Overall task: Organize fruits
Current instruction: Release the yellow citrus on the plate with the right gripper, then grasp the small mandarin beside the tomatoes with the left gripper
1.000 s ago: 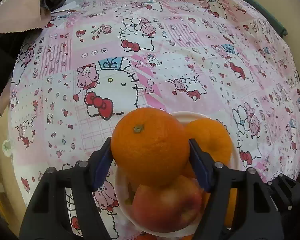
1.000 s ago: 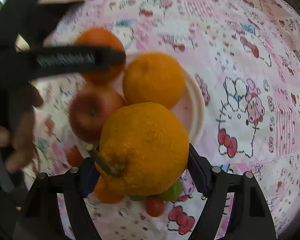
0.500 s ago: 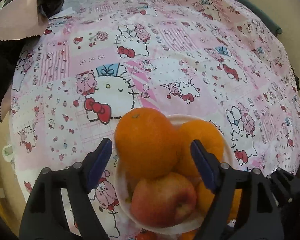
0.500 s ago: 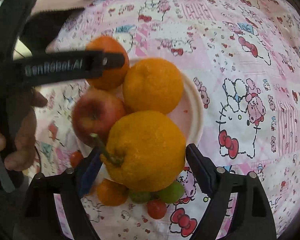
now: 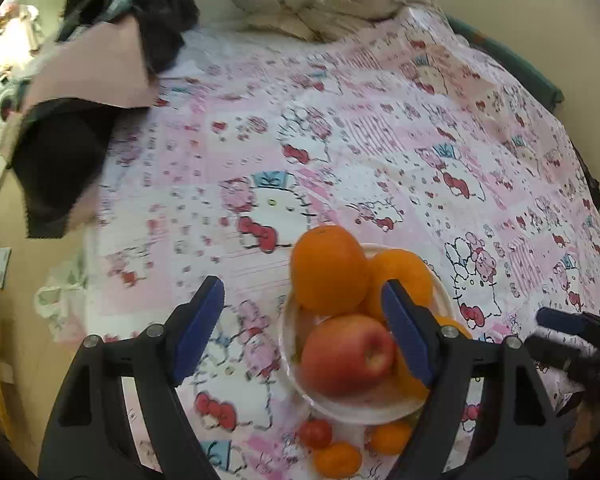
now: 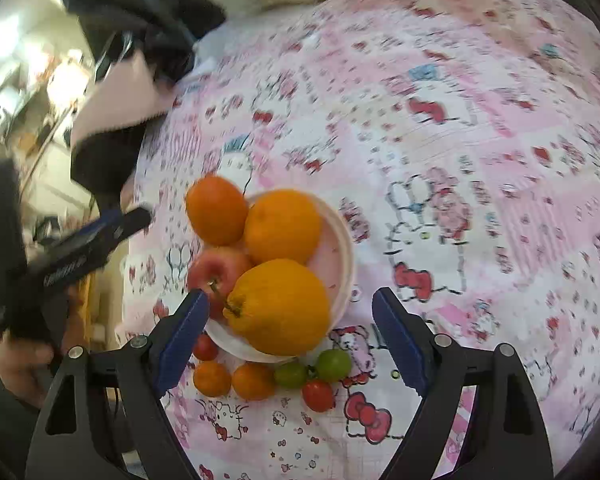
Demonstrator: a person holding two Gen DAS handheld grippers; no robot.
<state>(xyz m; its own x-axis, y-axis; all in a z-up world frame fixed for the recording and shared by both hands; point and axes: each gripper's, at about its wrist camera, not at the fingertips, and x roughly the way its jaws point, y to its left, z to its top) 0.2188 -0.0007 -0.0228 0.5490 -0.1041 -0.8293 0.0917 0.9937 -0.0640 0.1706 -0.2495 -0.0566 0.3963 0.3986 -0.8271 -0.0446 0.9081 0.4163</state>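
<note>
On the white plate (image 6: 342, 240): three oranges (image 6: 282, 226), one apple (image 6: 214, 270).

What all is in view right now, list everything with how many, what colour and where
oranges: three, orange, piled on the plate.
apple: one, red, on the plate beside the oranges.
plate: one, white, on the bedsheet.
small orange fruits: two, orange, on the sheet at the plate's near edge.
cherry tomatoes: two red and two green, on the sheet beside the small fruits.
bedsheet: one, pink cartoon print, under everything.
dark clothes: a heap, black and pink, far left edge.
left gripper: black with blue pads, open, empty, above the plate.
right gripper: black with blue pads, open, empty, above the plate.
</note>
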